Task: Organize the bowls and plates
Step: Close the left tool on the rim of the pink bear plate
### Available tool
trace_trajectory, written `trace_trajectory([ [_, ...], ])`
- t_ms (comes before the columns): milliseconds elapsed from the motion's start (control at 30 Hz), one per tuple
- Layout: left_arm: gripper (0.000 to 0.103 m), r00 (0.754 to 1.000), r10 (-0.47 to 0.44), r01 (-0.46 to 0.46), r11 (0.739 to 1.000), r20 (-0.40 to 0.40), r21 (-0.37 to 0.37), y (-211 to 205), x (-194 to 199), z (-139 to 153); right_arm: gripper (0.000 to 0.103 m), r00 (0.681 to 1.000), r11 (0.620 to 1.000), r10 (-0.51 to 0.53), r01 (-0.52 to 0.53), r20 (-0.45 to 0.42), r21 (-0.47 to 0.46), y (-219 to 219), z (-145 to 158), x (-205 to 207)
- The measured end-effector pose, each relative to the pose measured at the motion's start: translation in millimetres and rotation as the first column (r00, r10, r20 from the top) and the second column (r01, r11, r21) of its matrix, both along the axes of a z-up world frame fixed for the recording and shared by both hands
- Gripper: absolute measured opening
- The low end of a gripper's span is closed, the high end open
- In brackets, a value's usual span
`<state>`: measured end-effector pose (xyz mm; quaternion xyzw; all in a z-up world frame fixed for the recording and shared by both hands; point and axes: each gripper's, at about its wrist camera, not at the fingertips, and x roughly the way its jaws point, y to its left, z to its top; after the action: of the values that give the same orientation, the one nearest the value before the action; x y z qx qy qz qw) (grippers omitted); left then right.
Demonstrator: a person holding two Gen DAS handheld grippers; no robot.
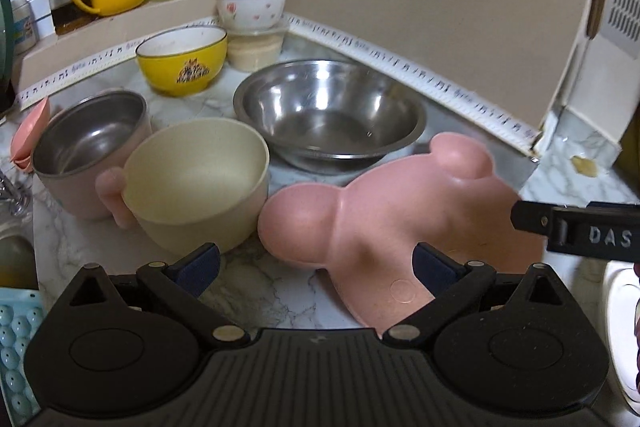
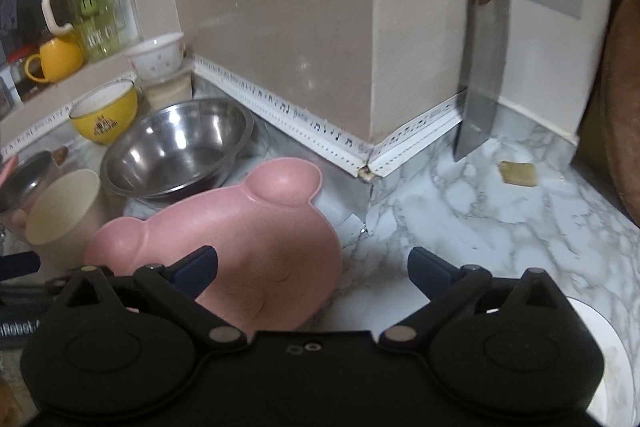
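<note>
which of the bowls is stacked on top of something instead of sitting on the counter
The white floral bowl at the back corner: it rests on a lidded plastic container, while the others sit on the marble counter.

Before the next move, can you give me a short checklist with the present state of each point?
1. Left gripper open, nothing held: ok.
2. Right gripper open, nothing held: ok.
3. Pink bear-shaped plate lies bottom up on the counter: not ok, turn it.
4. Steel bowl upright and empty: ok.
5. Beige bowl upright: not ok, it leans.
6. Cleaver against the wall, away from both grippers: ok.
</note>
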<state>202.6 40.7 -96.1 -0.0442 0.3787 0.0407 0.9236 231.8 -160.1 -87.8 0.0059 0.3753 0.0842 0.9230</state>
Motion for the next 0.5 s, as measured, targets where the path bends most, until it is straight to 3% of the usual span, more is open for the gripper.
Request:
trace_trajectory([
  [233, 0.103, 0.999, 0.033, -0.033, 0.999, -0.019, 0.019, -14, 9, -10, 0.083, 0.998, 0.999, 0.039, -0.040, -0.054, -0.008, -1, -17, 32],
  [367, 0.102, 0.998, 0.049, -0.049, 0.999, -0.044, -0.018, -13, 16, -14, 0.078, 0.995, 0.998, 0.068, -0.068, -0.068, -0.008, 0, -21, 44],
  [433, 0.097, 0.998, 0.047, -0.048, 0.998, -0.051, -0.029, -14, 18, -15, 0.074, 0.994, 0.996, 0.085, -0.086, -0.074, -0.004, 1, -23, 49],
  [500, 0.084, 0.998, 0.038, -0.041, 0.998, -0.059, -0.039, -15, 19, -16, 0.070, 0.991, 0.994, 0.107, -0.107, -0.081, 0.005, 3, -24, 53],
])
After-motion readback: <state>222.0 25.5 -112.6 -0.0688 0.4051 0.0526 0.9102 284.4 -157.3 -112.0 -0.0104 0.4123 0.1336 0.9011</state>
